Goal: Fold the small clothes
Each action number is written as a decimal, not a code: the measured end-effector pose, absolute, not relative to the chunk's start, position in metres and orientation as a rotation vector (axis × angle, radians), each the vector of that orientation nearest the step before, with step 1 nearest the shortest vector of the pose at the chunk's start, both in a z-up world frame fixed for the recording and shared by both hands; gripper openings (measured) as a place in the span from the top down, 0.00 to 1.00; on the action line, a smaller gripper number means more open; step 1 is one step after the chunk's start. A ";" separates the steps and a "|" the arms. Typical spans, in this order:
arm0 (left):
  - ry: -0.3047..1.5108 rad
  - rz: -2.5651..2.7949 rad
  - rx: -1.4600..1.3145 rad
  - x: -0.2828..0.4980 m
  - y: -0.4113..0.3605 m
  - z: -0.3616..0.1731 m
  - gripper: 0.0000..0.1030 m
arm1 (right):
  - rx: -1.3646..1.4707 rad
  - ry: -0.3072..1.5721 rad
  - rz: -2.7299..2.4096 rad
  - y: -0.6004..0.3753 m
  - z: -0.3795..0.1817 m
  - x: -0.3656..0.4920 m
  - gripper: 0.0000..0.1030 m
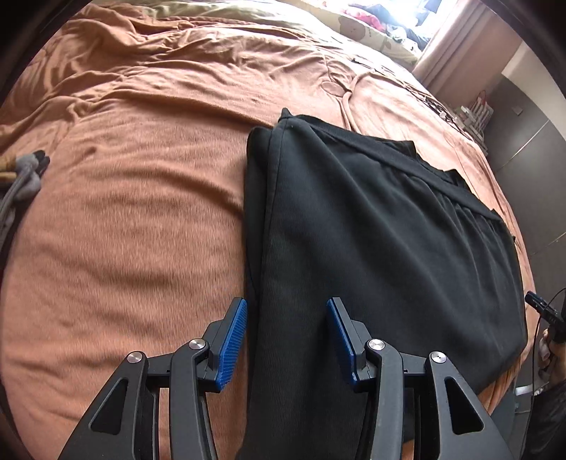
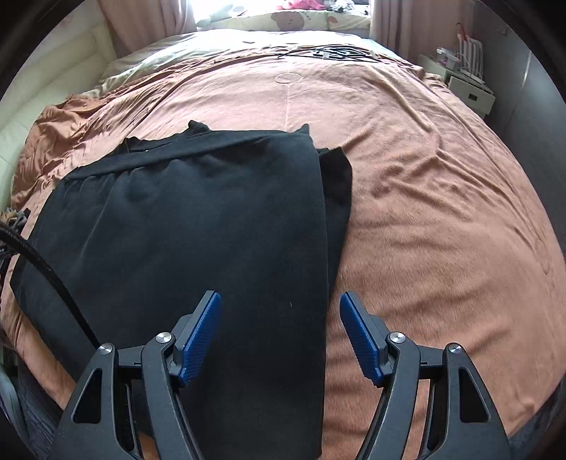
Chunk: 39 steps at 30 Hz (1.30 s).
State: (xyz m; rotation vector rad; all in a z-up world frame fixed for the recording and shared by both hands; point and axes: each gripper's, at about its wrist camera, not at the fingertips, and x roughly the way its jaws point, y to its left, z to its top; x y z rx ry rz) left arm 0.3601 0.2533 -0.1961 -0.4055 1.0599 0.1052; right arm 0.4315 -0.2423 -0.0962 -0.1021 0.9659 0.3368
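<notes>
A black garment [image 1: 371, 247] lies folded lengthwise on the orange bedspread [image 1: 134, 219], its gathered waistband toward the far end. My left gripper [image 1: 286, 308] is open above the garment's near left edge, nothing between its blue pads [image 1: 231, 345]. In the right wrist view the same black garment [image 2: 198, 230] fills the left half, with a lower layer sticking out along its right edge. My right gripper [image 2: 279, 300] hangs open over that near right edge, fingers empty.
The orange bedspread [image 2: 424, 212] spreads wide to the right. A grey and tan bundle [image 1: 24, 177] lies at the far left of the bed. Pillows [image 2: 293, 19] and curtains sit at the head. A white bedside stand [image 2: 467, 88] and a dark cable [image 2: 46, 269] are nearby.
</notes>
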 end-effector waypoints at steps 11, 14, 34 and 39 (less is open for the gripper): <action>1.051 0.112 -0.444 0.315 0.247 -0.206 0.72 | -0.006 1.023 0.302 -0.260 -0.118 0.395 0.50; 1.055 0.118 -0.454 0.307 0.246 -0.207 0.84 | 0.002 1.025 0.322 -0.263 -0.120 0.388 0.63; 1.019 0.097 -0.645 0.257 0.262 -0.204 0.36 | 0.235 1.055 0.353 -0.299 -0.119 0.351 0.63; 0.981 0.066 -0.756 0.248 0.268 -0.207 0.36 | 0.376 1.045 0.419 -0.317 -0.123 0.346 0.45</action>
